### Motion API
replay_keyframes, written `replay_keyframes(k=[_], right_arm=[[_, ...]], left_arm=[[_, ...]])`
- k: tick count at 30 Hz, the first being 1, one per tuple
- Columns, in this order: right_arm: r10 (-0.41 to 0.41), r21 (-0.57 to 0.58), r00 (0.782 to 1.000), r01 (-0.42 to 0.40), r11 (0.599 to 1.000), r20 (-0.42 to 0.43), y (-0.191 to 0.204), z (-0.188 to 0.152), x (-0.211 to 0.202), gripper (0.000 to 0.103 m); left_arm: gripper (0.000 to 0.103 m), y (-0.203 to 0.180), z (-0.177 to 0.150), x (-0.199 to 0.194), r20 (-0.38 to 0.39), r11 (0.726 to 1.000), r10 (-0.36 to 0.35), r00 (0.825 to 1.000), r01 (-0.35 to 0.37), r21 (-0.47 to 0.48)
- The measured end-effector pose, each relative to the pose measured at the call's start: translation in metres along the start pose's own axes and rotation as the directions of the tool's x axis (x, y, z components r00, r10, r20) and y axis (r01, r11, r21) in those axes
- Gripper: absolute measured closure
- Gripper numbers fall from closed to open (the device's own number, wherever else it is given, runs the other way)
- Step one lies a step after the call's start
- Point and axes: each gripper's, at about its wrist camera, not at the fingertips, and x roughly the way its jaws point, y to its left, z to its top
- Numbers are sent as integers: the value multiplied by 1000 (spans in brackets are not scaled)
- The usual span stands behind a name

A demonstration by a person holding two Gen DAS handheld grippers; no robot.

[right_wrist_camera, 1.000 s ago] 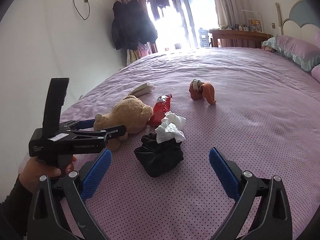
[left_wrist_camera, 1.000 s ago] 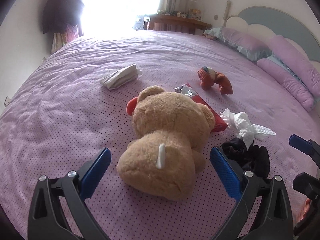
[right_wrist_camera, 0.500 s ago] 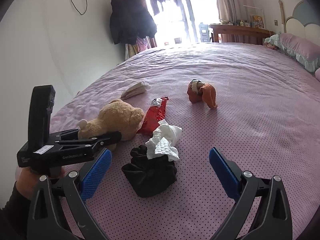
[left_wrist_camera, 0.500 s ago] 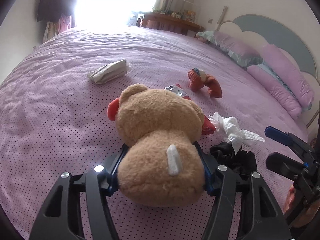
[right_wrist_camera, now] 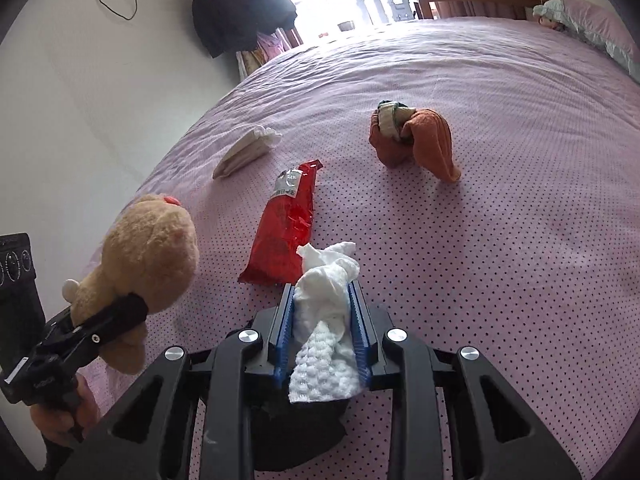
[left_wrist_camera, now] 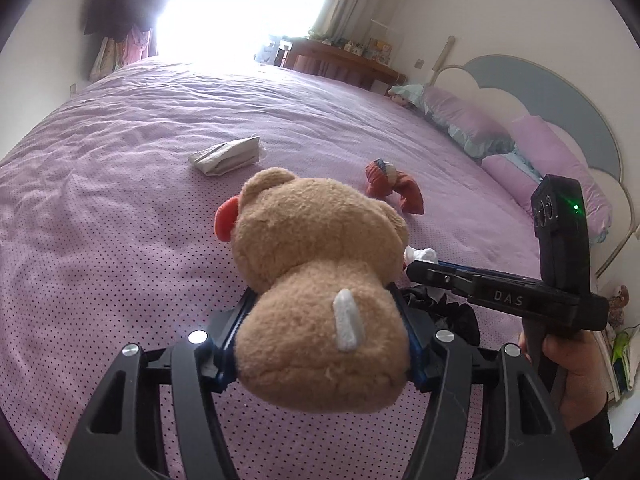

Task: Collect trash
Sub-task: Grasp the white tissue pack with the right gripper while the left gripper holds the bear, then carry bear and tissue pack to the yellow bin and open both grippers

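My left gripper (left_wrist_camera: 324,312) is shut on a tan teddy bear (left_wrist_camera: 316,280) and holds it lifted off the purple bed; the bear also shows at the left of the right wrist view (right_wrist_camera: 148,256). My right gripper (right_wrist_camera: 322,296) is shut on a crumpled white tissue (right_wrist_camera: 326,312) that lies over a black cloth (right_wrist_camera: 296,424). A red snack wrapper (right_wrist_camera: 286,224) lies flat on the bed just ahead of the tissue. A folded white tissue packet (right_wrist_camera: 246,148) lies farther back left, also in the left wrist view (left_wrist_camera: 226,156).
A rust-orange rolled sock bundle (right_wrist_camera: 412,140) sits on the bed beyond the wrapper. Purple pillows (left_wrist_camera: 552,160) and a headboard (left_wrist_camera: 560,92) are at the right. A wooden desk (left_wrist_camera: 340,60) and a bright window are at the far end; dark coats (right_wrist_camera: 236,0) hang on the wall.
My left gripper closed on the teddy bear and lifted it, uncovering the red wrapper. My right gripper moved forward and down and closed on the white tissue.
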Motion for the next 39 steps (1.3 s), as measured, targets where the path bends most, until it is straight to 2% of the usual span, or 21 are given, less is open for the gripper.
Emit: replay_keyframes(k=[5, 7, 10, 15, 21, 27, 31, 34, 35, 39], right_arm=[[-7, -35, 986, 13, 999, 165, 5, -15, -55, 77], [5, -41, 980, 3, 999, 201, 6, -23, -77, 77], [-2, -55, 974, 15, 998, 227, 8, -40, -107, 77], [-18, -20, 975, 23, 1000, 223, -6, -84, -153, 77], [-71, 92, 970, 51, 994, 231, -44, -145, -204, 77], [-174, 181, 950, 129, 975, 260, -69, -202, -263, 77], [-248, 259, 925, 174, 950, 287, -84, -241, -303, 77], [-313, 310, 904, 220, 925, 292, -90, -273, -330, 77], [-335, 329, 895, 234, 915, 293, -91, -283, -337, 77], [-404, 436, 873, 262, 861, 273, -101, -338, -363, 77]], left_arm=[[41, -22, -5, -17, 14, 999, -34, 999, 34, 33], [41, -36, -8, -25, 22, 997, -61, 998, 59, 54], [41, -64, -17, -38, 12, 987, -125, 992, 123, 101], [41, -113, -39, -48, -11, 966, -183, 983, 182, 182], [41, -174, -74, -44, -105, 921, -285, 953, 303, 246], [41, -234, -108, -37, -203, 864, -366, 908, 412, 287], [41, -274, -136, -33, -277, 819, -401, 873, 477, 318], [41, -304, -160, -30, -335, 780, -433, 837, 535, 327], [41, -316, -170, -29, -364, 761, -449, 816, 563, 324], [41, -354, -208, -27, -452, 699, -473, 756, 635, 329]])
